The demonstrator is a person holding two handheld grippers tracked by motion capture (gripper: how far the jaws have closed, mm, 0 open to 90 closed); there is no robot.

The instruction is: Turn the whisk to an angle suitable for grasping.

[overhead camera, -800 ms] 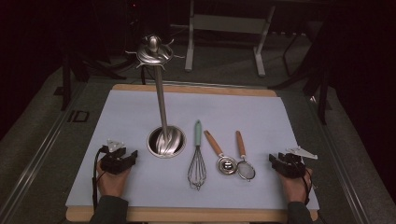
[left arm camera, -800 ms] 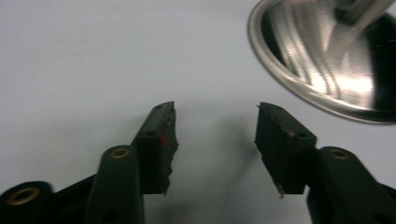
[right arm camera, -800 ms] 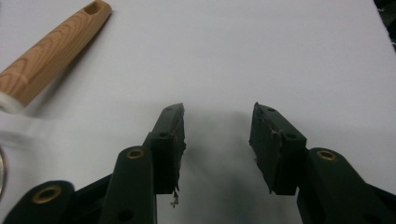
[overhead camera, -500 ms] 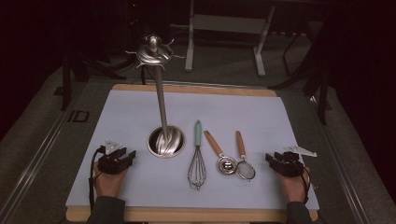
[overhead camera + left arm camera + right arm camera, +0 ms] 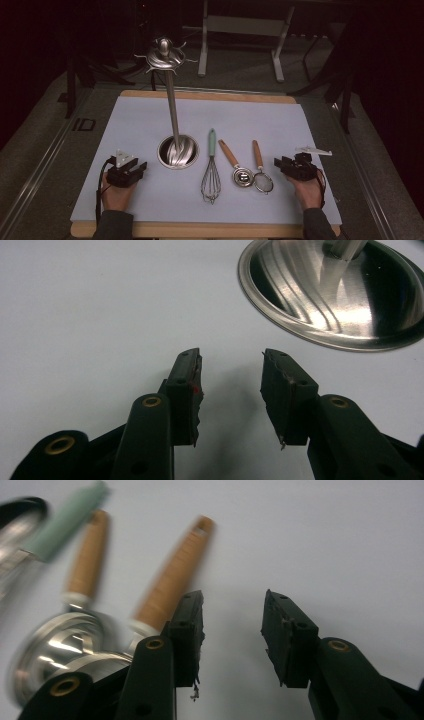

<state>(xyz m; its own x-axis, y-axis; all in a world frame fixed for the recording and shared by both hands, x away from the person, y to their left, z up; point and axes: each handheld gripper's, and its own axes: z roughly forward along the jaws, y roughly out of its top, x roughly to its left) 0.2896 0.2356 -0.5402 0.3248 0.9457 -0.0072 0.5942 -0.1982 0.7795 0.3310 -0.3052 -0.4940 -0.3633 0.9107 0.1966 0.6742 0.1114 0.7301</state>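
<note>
The left gripper (image 5: 141, 166) is rested on the pale worktop (image 5: 280, 125) with its jaws released and nothing between them, just left of the round steel base of the utensil stand (image 5: 178, 151), whose post rises to a hooked crown. The right gripper (image 5: 278, 162) is held low at the worktop's right side, its jaws likewise spread and empty, just beside the small strainer (image 5: 261, 172) with a wooden handle. Between strainer and stand are laid a wooden-handled measuring spoon (image 5: 236, 165) and a whisk (image 5: 211, 170) with a mint-green handle, all side by side, handles pointing away.
</note>
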